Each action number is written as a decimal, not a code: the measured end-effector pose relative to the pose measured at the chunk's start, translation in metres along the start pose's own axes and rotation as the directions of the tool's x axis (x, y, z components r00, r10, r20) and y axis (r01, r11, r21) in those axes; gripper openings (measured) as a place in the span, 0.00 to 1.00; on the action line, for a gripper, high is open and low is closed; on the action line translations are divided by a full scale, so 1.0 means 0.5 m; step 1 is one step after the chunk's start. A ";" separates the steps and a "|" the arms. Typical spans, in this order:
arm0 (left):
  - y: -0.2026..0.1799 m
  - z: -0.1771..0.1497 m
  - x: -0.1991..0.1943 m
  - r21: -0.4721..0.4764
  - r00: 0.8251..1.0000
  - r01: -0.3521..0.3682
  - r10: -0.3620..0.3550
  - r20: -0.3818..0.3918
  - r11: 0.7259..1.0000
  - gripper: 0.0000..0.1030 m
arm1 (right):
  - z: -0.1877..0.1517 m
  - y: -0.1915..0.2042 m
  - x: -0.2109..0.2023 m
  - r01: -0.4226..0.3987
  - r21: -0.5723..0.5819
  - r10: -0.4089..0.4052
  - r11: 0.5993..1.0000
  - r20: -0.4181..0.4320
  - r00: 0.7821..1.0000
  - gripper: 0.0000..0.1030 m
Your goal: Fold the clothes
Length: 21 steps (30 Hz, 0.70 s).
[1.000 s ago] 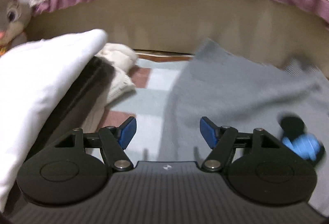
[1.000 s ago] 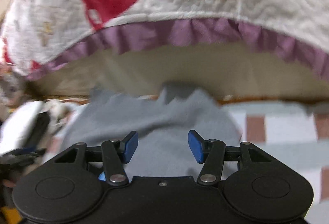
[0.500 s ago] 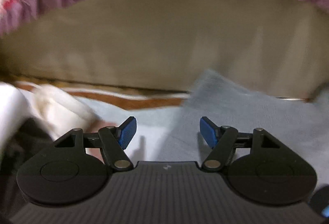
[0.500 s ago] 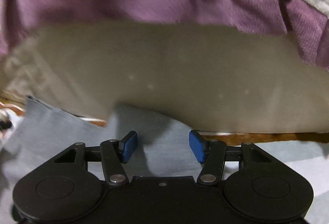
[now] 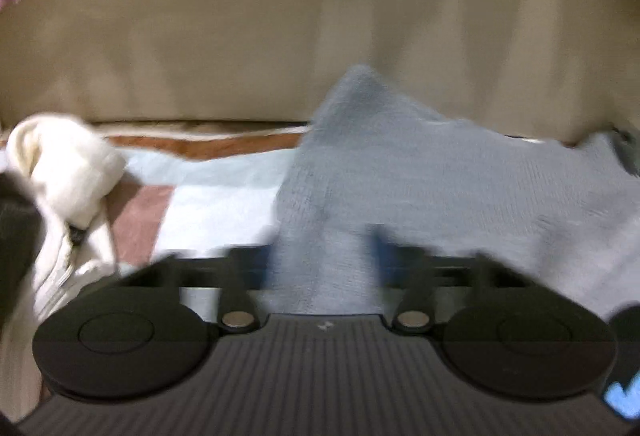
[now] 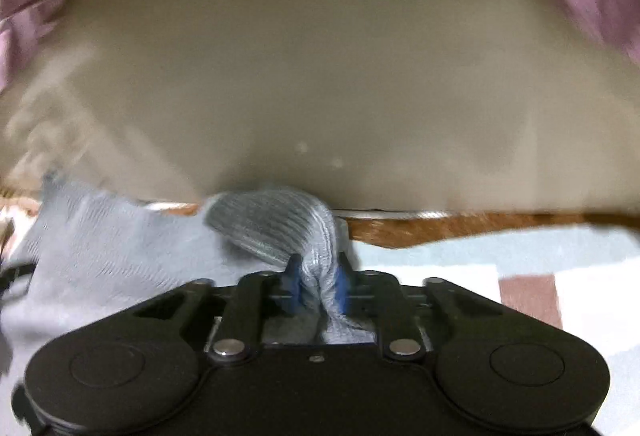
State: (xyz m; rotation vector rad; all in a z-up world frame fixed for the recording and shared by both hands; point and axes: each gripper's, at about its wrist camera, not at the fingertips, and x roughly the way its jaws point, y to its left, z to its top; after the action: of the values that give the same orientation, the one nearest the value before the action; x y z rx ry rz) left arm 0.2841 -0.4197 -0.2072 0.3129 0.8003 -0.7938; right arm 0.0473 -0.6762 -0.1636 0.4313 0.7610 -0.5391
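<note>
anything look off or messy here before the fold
Nothing damaged or spilled. The grey knit garment lies skewed: one corner rides up against the beige wall, and its ribbed edge is bunched in the shut right gripper. A cream garment sits crumpled at left. The left gripper is blurred.

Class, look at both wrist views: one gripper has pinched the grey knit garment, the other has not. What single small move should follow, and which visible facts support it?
Probably close the left gripper on the grey knit garment. The right gripper is already shut on a bunched edge of it near the beige wall, while the left gripper's fingers are apart with the cloth's edge between them. Motion blur hides how deep the cloth sits.
</note>
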 end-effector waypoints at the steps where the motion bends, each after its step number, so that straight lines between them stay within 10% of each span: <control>1: 0.002 0.004 -0.012 -0.051 1.000 -0.018 0.017 -0.008 0.999 0.10 | 0.000 0.003 -0.011 -0.001 -0.007 0.001 1.000 0.001 1.000 0.14; 9: 0.013 -0.024 -0.230 -0.198 0.974 0.093 -0.048 0.223 0.976 0.09 | -0.009 0.021 -0.221 -0.144 -0.022 0.145 0.989 0.117 0.982 0.12; 14: 0.054 -0.192 -0.477 -0.285 0.929 0.215 -0.105 0.356 0.934 0.09 | -0.129 0.014 -0.431 -0.327 -0.008 0.324 0.945 0.161 0.932 0.12; 18: 0.071 -0.349 -0.583 -0.354 0.995 0.026 0.008 0.095 0.935 0.11 | -0.305 -0.021 -0.550 -0.382 0.000 0.380 0.924 0.111 0.918 0.12; 21: 0.078 -0.428 -0.608 -0.372 0.996 -0.092 0.091 -0.021 0.924 0.18 | -0.422 -0.025 -0.559 -0.338 0.024 0.339 0.941 -0.076 0.938 0.19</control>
State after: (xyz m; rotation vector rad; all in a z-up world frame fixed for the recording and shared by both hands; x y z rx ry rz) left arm 0.0699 -0.1238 -0.1270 0.0101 0.9142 -0.5384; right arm -0.2396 -0.4869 -0.0960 0.5830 0.7404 -0.2029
